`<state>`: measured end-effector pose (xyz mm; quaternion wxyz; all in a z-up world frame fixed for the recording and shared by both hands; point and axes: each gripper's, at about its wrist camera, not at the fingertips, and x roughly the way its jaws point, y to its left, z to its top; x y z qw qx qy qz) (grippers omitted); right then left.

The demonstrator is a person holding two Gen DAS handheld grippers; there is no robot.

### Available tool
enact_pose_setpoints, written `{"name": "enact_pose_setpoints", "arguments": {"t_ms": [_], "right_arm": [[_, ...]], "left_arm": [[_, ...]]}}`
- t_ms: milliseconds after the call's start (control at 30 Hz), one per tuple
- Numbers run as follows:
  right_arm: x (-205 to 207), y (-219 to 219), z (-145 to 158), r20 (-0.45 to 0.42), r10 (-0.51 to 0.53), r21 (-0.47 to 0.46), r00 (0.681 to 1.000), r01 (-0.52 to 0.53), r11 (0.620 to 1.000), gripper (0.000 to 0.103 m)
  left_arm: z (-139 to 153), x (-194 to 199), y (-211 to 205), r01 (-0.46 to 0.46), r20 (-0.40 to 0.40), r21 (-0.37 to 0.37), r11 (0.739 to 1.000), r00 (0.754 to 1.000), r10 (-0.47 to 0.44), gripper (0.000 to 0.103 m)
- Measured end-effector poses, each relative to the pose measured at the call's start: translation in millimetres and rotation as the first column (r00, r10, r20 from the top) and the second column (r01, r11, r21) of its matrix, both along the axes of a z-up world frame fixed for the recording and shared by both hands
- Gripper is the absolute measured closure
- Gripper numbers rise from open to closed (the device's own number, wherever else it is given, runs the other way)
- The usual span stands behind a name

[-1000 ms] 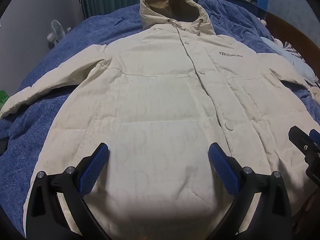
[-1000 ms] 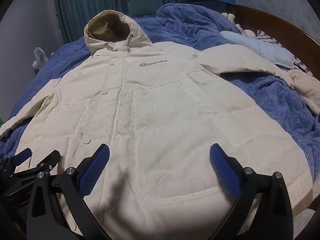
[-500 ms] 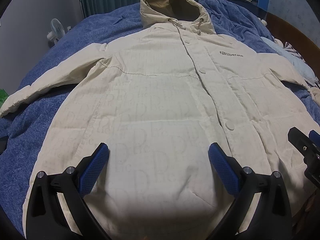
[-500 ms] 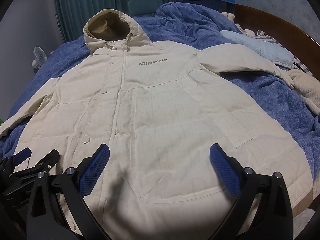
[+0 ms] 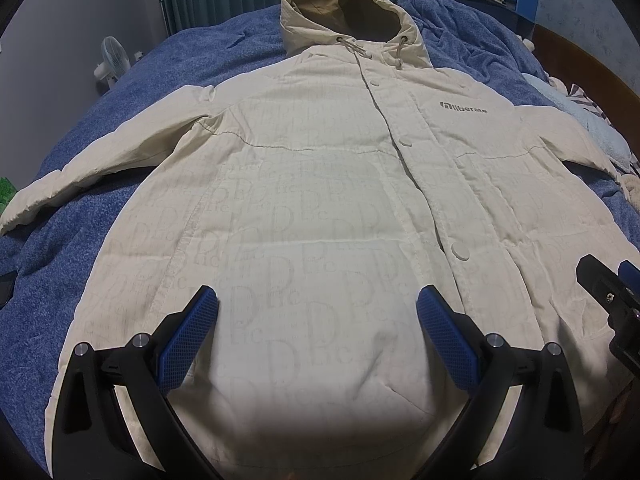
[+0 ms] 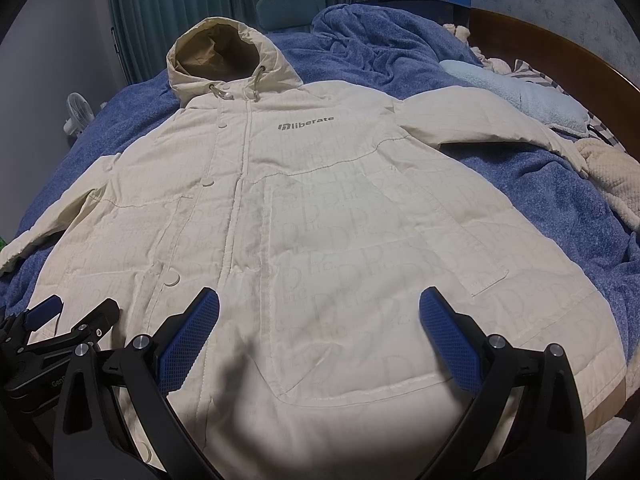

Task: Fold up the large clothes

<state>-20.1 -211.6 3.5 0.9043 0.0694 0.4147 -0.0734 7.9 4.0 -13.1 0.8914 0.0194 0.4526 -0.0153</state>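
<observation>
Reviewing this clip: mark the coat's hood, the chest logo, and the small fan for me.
hood [image 6: 218, 50]: right wrist view, on the tan lining inside its opening.
chest logo [image 6: 306, 123]: right wrist view, on the grey lettering's middle.
fan [image 5: 114, 58]: left wrist view, on the round white grille.

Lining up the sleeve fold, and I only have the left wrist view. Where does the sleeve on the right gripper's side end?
Observer: In the right wrist view that sleeve lies flat across the blue blanket, and its cuff ends beside a cream knit throw.
Operator: Is there a pocket on that side?
Observer: Yes, a patch pocket sits low on that front panel, near the side edge.
</observation>
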Motion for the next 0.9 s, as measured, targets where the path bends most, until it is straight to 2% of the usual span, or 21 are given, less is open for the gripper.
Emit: {"name": "enact_pose_setpoints", "arguments": {"t_ms": [900], "right_arm": [[-0.2,-2.1,-3.2,-0.005,-0.001,0.0,1.0,0.001,1.0,0.006]], "left_arm": [[-1.3,0.5,0.9,-0.001,-0.004,-0.005,1.0,1.0,0.001,0.007]]}}
